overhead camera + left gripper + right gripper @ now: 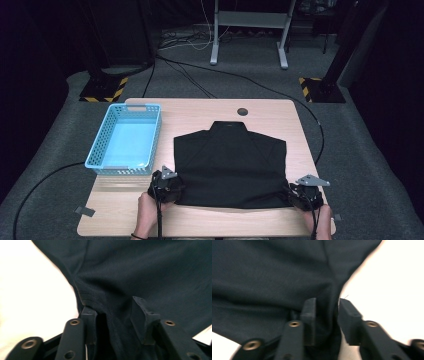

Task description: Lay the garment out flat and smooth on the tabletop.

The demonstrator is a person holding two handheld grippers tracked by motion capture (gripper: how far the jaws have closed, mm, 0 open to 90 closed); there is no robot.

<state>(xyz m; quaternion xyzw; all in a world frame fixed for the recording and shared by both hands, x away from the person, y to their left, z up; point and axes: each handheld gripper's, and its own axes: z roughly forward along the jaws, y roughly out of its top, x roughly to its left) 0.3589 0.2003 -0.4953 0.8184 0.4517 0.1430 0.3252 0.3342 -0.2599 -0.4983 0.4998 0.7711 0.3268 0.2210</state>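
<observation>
A black shirt (230, 165) lies folded flat on the wooden table (200, 220), collar toward the far side. My left gripper (175, 190) is at the shirt's near left corner and my right gripper (294, 196) at its near right corner. In the left gripper view the jaws (113, 312) stand apart with a loose fold of the dark fabric (150, 270) between them, and a gap shows beside the cloth. The right gripper view shows its jaws (327, 312) also parted, with the shirt's edge (262, 272) running slack between them.
An empty light blue basket (100, 150) stands at the table's left, just beyond my left gripper. A strip of bare table runs along the near edge. A round cable hole (242, 111) sits at the far edge. Cables trail over the floor behind.
</observation>
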